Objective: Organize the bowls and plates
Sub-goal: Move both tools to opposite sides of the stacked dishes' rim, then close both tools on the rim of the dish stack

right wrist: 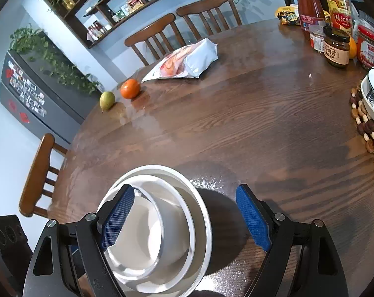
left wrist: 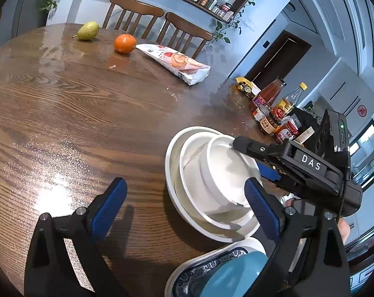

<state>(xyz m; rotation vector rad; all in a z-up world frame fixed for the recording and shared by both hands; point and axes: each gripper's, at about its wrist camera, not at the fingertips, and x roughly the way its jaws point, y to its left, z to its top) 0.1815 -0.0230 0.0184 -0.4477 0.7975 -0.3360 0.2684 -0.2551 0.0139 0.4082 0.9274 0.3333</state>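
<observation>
Three white bowls (left wrist: 199,173) sit nested on the round wooden table (left wrist: 75,104), near its edge. My left gripper (left wrist: 185,206) is open just short of the stack, its right finger in front of the bowls' near side. My right gripper (left wrist: 256,159) reaches in from the right over the smallest bowl's rim. In the right wrist view the right gripper (right wrist: 187,217) is open. Its left pad (right wrist: 120,217) hangs over the inner bowl (right wrist: 147,232) and its right pad (right wrist: 253,217) is outside the stack, clear of the outer rim (right wrist: 206,222). A blue bowl (left wrist: 233,274) rests on a blue-patterned plate (left wrist: 199,269) close below.
A pear (left wrist: 88,31), an orange (left wrist: 124,44) and a snack bag (left wrist: 177,63) lie at the far side. Jars and sauce bottles (left wrist: 273,116) crowd the right edge. A patterned dish (right wrist: 372,94) sits on a wooden bead trivet (right wrist: 367,128). Chairs (left wrist: 135,14) ring the table.
</observation>
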